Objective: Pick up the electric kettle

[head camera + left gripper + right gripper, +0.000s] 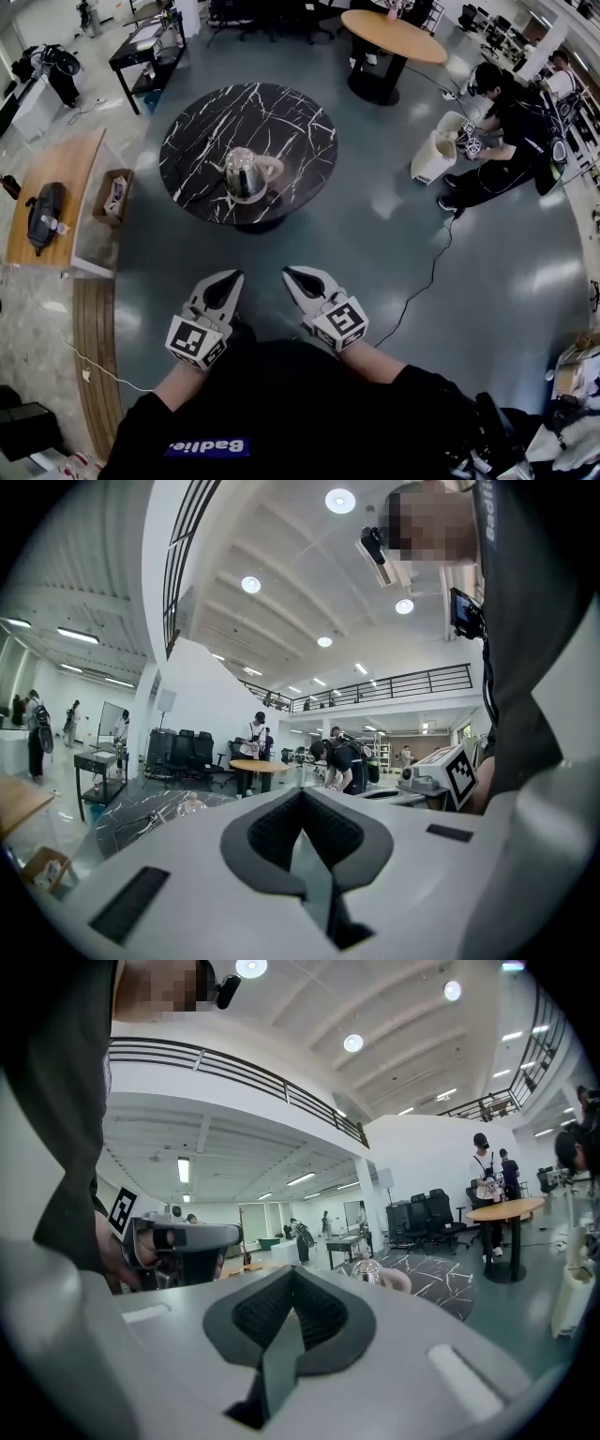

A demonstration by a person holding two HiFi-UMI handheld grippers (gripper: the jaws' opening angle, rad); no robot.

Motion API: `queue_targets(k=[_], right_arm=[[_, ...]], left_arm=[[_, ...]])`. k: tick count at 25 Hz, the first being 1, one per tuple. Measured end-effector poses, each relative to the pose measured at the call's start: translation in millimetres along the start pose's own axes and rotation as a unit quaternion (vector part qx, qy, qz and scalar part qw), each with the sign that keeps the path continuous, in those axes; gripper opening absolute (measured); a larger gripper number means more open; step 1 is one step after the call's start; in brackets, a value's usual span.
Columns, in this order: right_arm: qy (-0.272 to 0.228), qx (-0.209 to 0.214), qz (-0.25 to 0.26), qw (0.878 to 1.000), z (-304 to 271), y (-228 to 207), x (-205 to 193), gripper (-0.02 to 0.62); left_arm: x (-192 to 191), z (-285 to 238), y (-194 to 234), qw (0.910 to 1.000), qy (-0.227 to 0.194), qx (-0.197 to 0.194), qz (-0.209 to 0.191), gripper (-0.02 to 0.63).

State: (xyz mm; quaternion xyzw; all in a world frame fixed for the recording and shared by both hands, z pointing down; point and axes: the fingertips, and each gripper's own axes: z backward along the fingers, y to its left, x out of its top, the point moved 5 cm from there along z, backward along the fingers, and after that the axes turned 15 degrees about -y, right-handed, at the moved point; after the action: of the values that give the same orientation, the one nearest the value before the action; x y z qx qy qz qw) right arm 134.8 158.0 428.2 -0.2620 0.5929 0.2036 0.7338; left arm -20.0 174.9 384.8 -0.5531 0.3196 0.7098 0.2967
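A steel electric kettle [246,175] with a pale handle stands upright near the front edge of a round black marble table [281,122]. Both grippers are held low in front of the person's body, well short of the table, over teal floor. The left gripper [228,280] and the right gripper [292,276] both point toward the table with jaws together and nothing between them. In the right gripper view the kettle [367,1272] shows small beyond the shut right gripper [292,1275]. In the left gripper view it is a faint shape [190,803] left of the shut left gripper [302,794].
A round wooden table [394,37] stands behind the marble one. A person [506,122] crouches at the right by a white bin [435,156]. A cable [427,281] runs across the floor. At the left are a wooden bench [70,159] with a black bag and a cardboard box [112,197].
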Motion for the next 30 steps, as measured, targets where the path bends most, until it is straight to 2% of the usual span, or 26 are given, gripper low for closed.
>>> queue_targets(k=[10,14,21,30], right_arm=[[0.004,-0.06,0.002,0.998,-50,-38,-6,0.002],[0.007,-0.074,0.006,0.997,-77,-50,-7,0.002],[0.025,-0.079,0.012,0.997,-125,-52,-14,0.002],[0.03,-0.12,0.025,0.992,-177,-46,-16,0.003]], left_arm=[[-1,-41,61,0.9984,0.0,-0.055,0.011,0.005],[8,-56,94,0.998,-0.011,-0.059,0.017,0.005],[8,-63,147,0.9972,-0.001,-0.067,0.034,0.005],[3,-67,201,0.9938,0.013,-0.104,0.038,0.006]])
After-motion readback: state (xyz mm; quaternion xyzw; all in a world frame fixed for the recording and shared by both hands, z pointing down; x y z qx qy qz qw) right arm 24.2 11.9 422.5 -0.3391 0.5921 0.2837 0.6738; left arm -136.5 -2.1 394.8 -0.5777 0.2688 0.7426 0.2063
